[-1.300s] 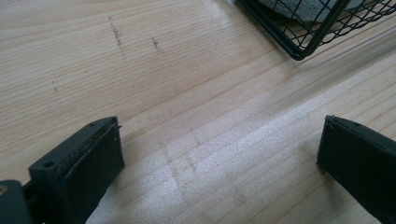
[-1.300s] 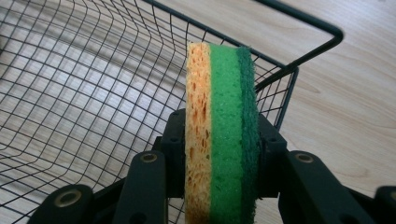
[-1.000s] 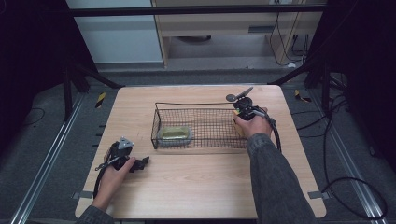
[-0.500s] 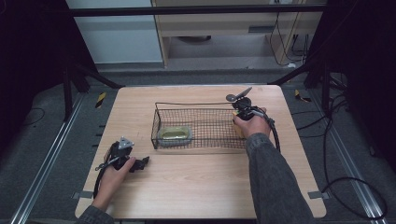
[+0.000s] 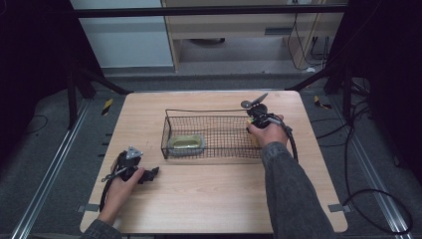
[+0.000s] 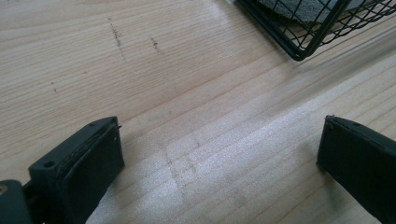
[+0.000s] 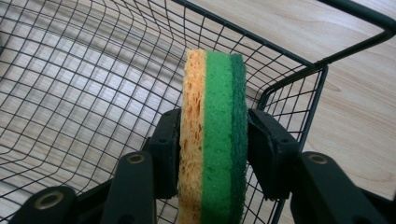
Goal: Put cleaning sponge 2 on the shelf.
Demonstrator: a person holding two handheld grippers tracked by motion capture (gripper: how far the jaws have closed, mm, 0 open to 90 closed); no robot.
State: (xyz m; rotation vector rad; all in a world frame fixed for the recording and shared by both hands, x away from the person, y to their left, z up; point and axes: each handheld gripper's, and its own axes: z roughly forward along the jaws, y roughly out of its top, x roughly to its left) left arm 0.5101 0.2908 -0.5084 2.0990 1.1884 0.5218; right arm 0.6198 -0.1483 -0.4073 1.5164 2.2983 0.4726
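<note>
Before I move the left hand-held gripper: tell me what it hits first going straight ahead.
Probably bare table first; the left hand-held gripper points down at it, jaws open. The basket corner lies further on.

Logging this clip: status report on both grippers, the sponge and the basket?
Left gripper open, resting on table. Right gripper jaws just been opening, sponge upright between them, over wire basket. Another sponge lies at basket's far end; nothing in the way.

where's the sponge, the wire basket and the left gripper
sponge (image 7: 212,140): right gripper view, its green middle layer
wire basket (image 5: 211,110): high view, its far rim
left gripper (image 6: 219,163): left gripper view, the gap midway between its open jaws
</note>
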